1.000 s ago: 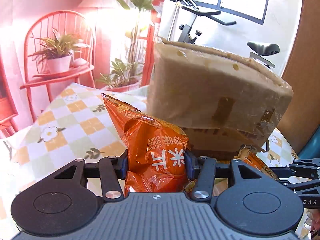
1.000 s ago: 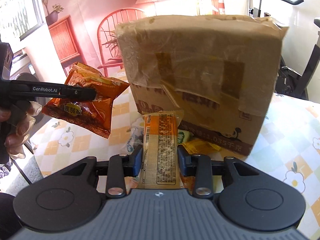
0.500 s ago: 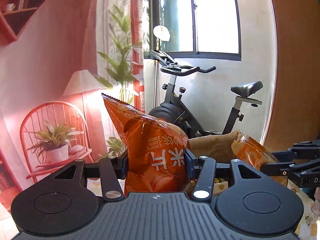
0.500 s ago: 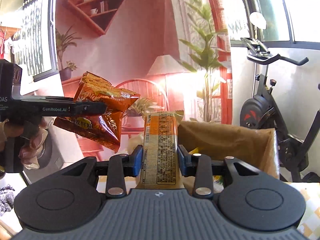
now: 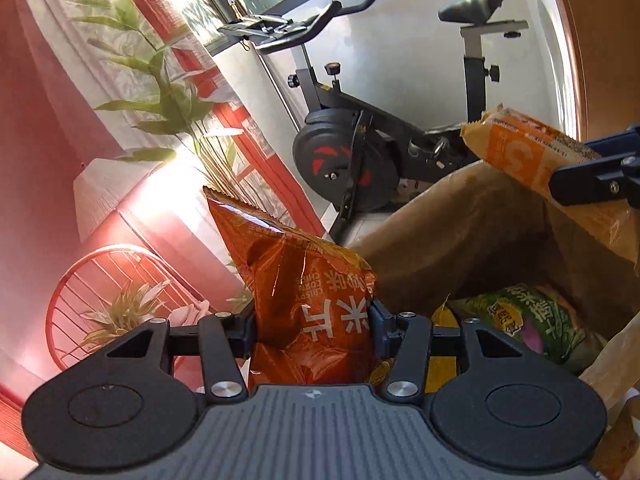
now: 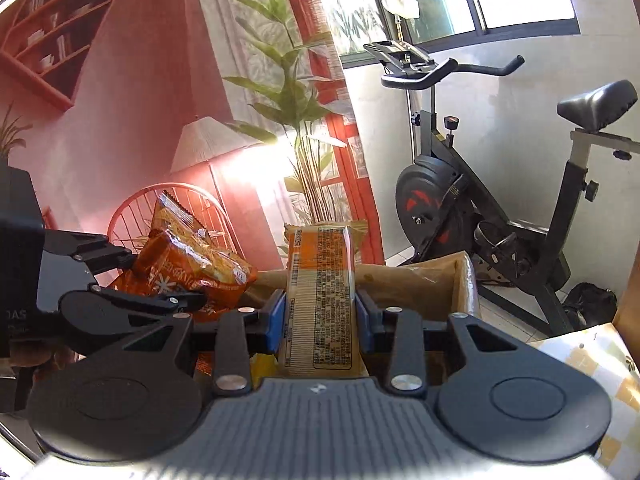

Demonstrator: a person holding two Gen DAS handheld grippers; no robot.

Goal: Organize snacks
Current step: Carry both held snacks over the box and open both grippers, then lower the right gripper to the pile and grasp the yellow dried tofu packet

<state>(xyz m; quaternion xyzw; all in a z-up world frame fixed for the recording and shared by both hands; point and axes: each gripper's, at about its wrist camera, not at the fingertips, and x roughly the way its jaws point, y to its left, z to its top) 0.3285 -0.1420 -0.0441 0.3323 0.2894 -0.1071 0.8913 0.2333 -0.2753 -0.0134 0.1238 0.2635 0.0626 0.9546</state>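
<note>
Low centre of the left wrist view: left gripper [image 5: 312, 322] with jaws clamped on an orange chip bag [image 5: 296, 280], which stands upright between the pads. Right of the bag, an open cardboard box [image 5: 460, 240]; a green snack packet [image 5: 536, 320] lies inside it at lower right. Upper right of frame: right gripper [image 5: 576, 178] clamped on an orange-and-cream biscuit pack [image 5: 516, 152], held above the box. Right wrist view: biscuit pack [image 6: 320, 296] upright between the blue pads, jaws pressed on both sides; box rim [image 6: 424, 276] behind it. Left of frame: chip bag [image 6: 188, 256] in the left gripper [image 6: 160, 280]. Exercise bike [image 6: 480, 208] at right, behind the box.
</note>
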